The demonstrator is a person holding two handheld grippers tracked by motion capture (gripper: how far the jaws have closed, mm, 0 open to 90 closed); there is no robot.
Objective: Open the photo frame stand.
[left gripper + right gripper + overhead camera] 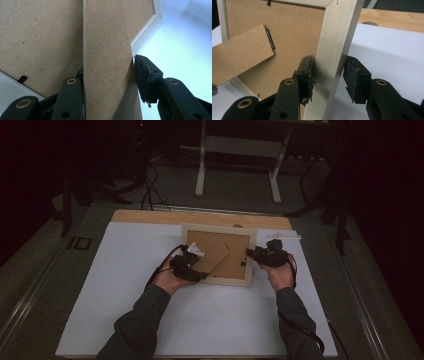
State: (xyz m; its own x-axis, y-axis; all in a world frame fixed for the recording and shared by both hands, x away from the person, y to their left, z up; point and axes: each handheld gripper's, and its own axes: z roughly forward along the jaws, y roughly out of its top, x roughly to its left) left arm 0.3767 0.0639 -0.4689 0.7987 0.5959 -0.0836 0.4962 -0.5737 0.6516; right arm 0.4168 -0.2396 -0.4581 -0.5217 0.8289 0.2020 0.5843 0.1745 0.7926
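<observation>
A pale wooden picture frame [218,228] lies face down on the white table top [150,310], its brown backing board [294,32] facing up. The hinged brown stand [216,258] angles across the backing. My left gripper [197,271] comes in from the frame's lower left, and its jaws sit on either side of the stand [105,37], pads touching both edges. My right gripper [253,253] is at the frame's right side. Its pads [305,75] press on both faces of the frame's right rail [337,32]. The stand's hinge [270,38] shows as a dark strip.
A small white crumpled piece [195,249] lies on the backing by the left gripper. A thin clear item [283,236] rests on the table past the frame's right corner. A wooden strip [200,217] edges the table's far side, and beyond it stand desk legs [201,165] on the floor.
</observation>
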